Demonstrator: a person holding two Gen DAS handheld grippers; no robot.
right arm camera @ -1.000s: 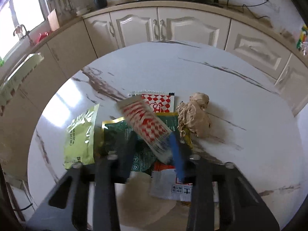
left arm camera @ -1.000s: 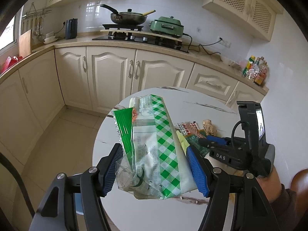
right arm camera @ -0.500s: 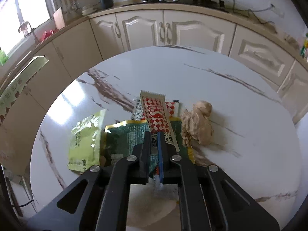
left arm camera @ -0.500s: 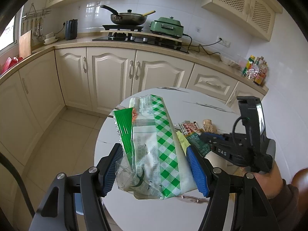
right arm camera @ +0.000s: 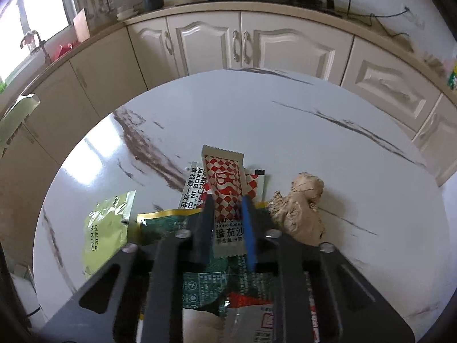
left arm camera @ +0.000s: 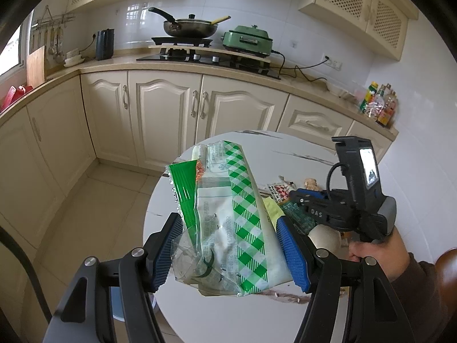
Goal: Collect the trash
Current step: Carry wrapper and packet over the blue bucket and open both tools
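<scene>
Ketchup sachet [right arm camera: 227,197] atop wrapper pile [right arm camera: 200,268] at near edge of counter [right arm camera: 285,131]; ginger root [right arm camera: 297,208] right of pile; flat packet [right arm camera: 107,225] left.

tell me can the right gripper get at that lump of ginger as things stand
Probably not yet. The right gripper has its jaws shut on a red checked sachet, so they are taken. The ginger lies bare on the table just beside it with nothing over it; once the sachet is dropped, the way looks free.

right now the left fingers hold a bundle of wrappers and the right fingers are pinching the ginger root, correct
Not quite. The right wrist view shows the right fingers pinching the red checkered sauce packet; the ginger root lies untouched beside them. The left fingers do hold the bundle of wrappers.
</scene>
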